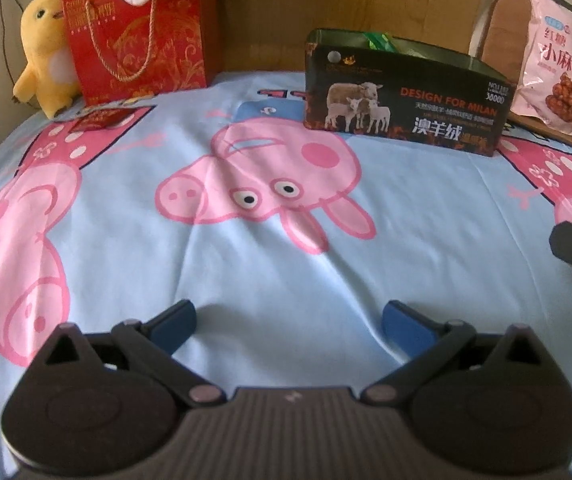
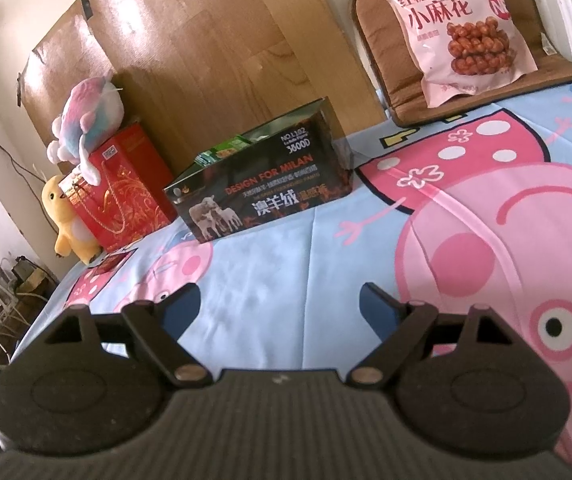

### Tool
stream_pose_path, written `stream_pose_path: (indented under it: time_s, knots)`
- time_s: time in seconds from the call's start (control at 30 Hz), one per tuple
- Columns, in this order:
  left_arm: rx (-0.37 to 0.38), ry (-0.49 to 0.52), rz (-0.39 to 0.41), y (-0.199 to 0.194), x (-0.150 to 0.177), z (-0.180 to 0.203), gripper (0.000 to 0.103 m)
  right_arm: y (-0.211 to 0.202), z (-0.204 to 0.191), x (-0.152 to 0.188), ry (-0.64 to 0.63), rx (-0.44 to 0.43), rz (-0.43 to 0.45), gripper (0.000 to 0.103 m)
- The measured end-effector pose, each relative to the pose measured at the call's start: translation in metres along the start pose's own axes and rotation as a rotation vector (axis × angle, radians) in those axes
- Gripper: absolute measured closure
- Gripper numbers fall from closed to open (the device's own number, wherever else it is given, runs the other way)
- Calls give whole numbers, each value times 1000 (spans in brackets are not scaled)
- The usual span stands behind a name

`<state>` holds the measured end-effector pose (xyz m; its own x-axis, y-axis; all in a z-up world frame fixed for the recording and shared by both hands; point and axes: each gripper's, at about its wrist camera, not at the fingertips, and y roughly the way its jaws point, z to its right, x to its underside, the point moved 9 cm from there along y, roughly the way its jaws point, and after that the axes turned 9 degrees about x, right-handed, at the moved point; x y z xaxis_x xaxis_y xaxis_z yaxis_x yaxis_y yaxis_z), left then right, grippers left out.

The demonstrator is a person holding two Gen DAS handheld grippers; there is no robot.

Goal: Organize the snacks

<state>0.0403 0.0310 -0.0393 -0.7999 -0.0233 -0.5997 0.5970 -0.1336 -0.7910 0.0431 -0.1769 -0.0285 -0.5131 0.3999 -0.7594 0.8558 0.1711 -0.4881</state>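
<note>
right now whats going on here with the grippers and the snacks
Nothing is being held. The left gripper and right gripper both hover open above the cartoon bedsheet. A dark open-topped box stands on the sheet with green packets inside. A pink snack bag leans on the brown chair cushion, not yet picked up.

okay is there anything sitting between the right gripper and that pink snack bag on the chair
Nothing visible does. The right gripper is open over bare bedsheet, and the pink snack bag leans on the chair cushion beyond the bed's edge. The black box stands off to the left.
</note>
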Motion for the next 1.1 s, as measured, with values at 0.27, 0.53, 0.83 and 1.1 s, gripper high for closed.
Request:
stream_pose_path:
  time_s: [0.27, 0.53, 0.83, 1.1]
  knots:
    - [-88, 36, 94, -21, -16, -7, 0, -2, -1, -2, -8, 2, 13, 14]
    - [-130, 42, 146, -34, -35, -17, 0, -2, -8, -1, -34, -6, 15, 14]
    - [-144, 50, 146, -35, -34, -15, 0, -2, -9, 0, -38, -9, 11, 14]
    - [-139, 39, 153, -36, -34, -15, 0, -2, -8, 1, -36, -8, 13, 14]
